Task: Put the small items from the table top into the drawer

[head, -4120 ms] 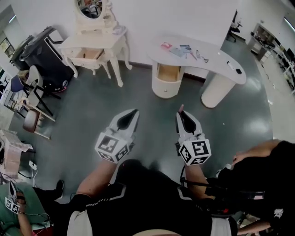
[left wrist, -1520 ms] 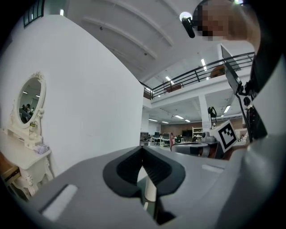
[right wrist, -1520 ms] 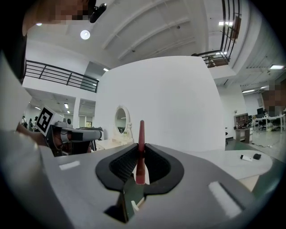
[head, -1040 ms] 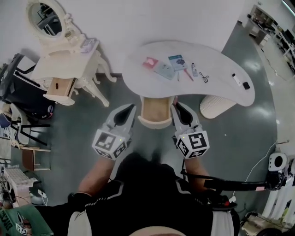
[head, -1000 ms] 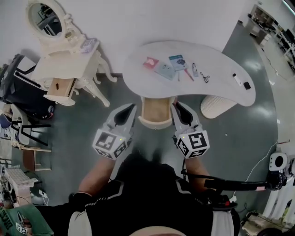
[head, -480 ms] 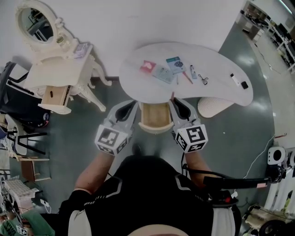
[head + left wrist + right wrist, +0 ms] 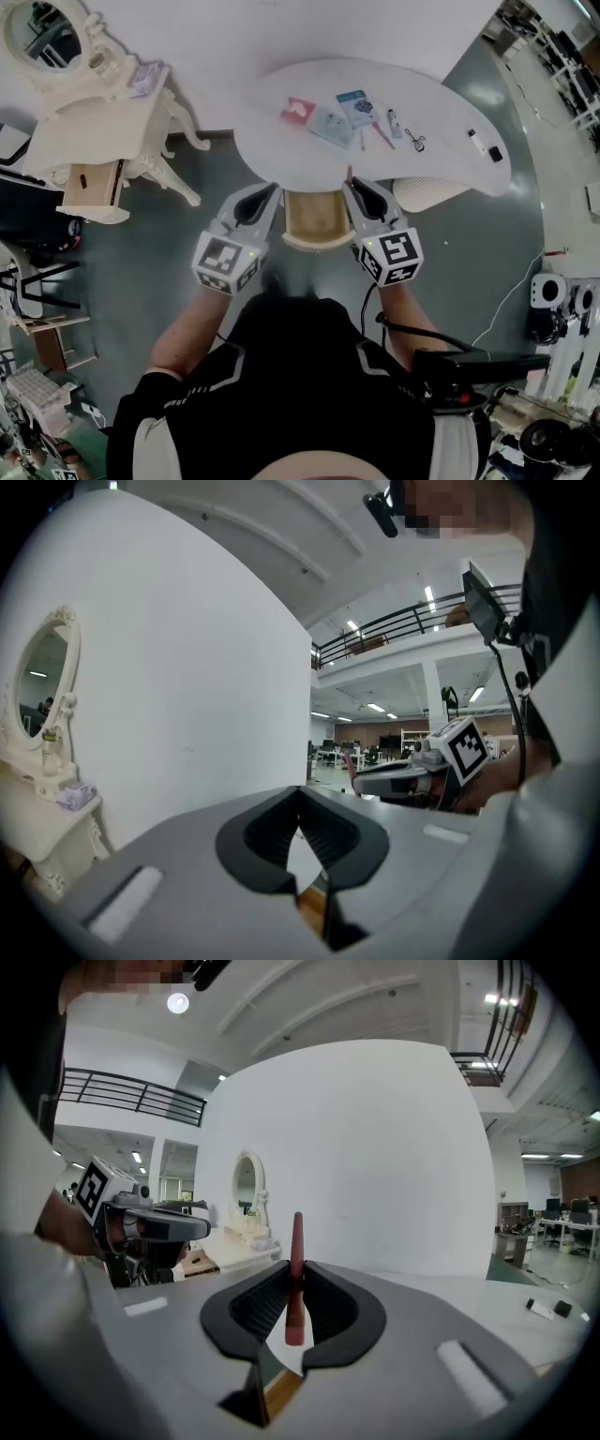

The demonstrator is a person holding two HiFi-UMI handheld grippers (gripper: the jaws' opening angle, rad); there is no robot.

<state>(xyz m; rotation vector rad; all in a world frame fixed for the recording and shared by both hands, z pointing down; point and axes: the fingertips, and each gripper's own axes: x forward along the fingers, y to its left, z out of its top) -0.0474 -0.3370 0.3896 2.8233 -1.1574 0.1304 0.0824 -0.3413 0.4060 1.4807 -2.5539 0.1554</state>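
Note:
The white curved table [image 7: 281, 159] carries small items: a red packet [image 7: 296, 110], a pale blue packet [image 7: 330, 125], a blue card [image 7: 356, 106], a red pen [image 7: 382, 137], a small tube [image 7: 394, 122] and scissors [image 7: 415, 142]. Under its front edge an open wooden drawer [image 7: 317, 217] shows a bare bottom. My left gripper [image 7: 264, 195] [image 7: 300, 799] hangs at the drawer's left side, jaws shut and empty. At the drawer's right side, my right gripper [image 7: 354, 187] [image 7: 297, 1274] is shut on a thin red stick [image 7: 296, 1260], which pokes out past the jaw tips [image 7: 349, 174].
A white item [image 7: 478, 142] and a black one [image 7: 495, 154] lie at the table's right end. A cream dressing table [image 7: 94, 103] with a mirror and a pulled-out drawer [image 7: 89, 187] stands left. Equipment and cables sit at the right on the grey floor.
Both grippers have moved forward to the table and now flank the open drawer. The right gripper still holds the red stick.

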